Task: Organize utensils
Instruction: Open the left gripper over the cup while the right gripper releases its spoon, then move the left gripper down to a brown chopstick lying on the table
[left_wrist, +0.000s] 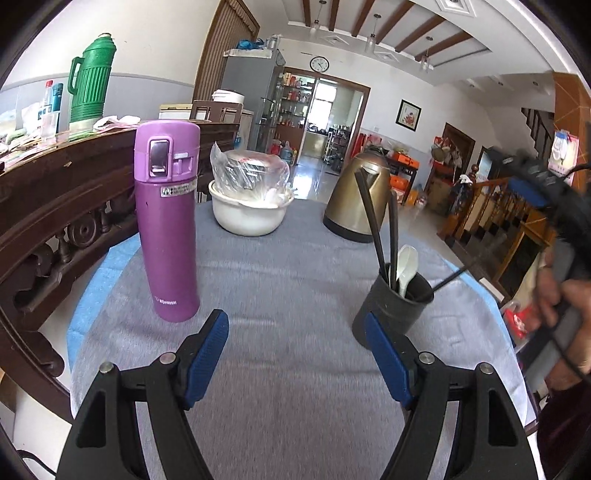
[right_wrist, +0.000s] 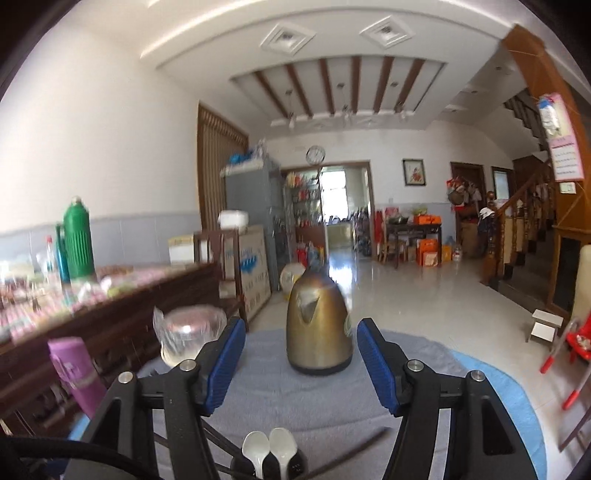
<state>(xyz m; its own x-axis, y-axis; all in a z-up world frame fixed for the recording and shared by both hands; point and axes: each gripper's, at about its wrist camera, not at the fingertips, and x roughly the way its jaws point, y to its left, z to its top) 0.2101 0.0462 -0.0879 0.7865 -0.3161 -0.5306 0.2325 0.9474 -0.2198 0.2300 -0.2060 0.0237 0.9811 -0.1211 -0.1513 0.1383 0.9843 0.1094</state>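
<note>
Item 1, utensil cup (left_wrist: 391, 306): dark cup on the grey cloth (left_wrist: 280, 288) of the desk, right side in left wrist view. Holds black chopsticks (left_wrist: 373, 218) standing tall and a white spoon (left_wrist: 406, 267); one more black chopstick (left_wrist: 448, 277) leans low over the rim, tip pointing right. Right wrist view shows two white spoons (right_wrist: 269, 448) in the cup, directly below that camera, and a dark stick (right_wrist: 354, 452) slanting off to the right.

Item 2, left hand-held gripper (left_wrist: 295, 332): jaws wide, nothing between them, hanging over bare cloth. Its right pad sits in front of the cup's lower left side; contact can't be told.

Item 3, right hand-held gripper (right_wrist: 301, 334): jaws apart, empty, above the cup, aimed roughly level toward the kettle (right_wrist: 319, 328). Seen in left wrist view at far right w/ the person's hand (left_wrist: 561, 295) on it.

Item 4, bystanders: purple flask (left_wrist: 168, 221), white bowl (left_wrist: 251, 214) w/ a bagged container on top. Not utensils; leave.

Step in hand, as judged: most pieces look stowed; the leaning chopstick is the loose end.

Handling notes:
- Steady the cup w/ your left, pads on the wall, not the rim; cup looks light and top-heavy.
- Approach the leaning stick from the right, grip mid-shaft, tip it upright, let it drop beside the others.
- Keep clear of the tall chopsticks; a nudge could tip the lot.
- Thin, smooth stick: close gently, expect slip.
</note>
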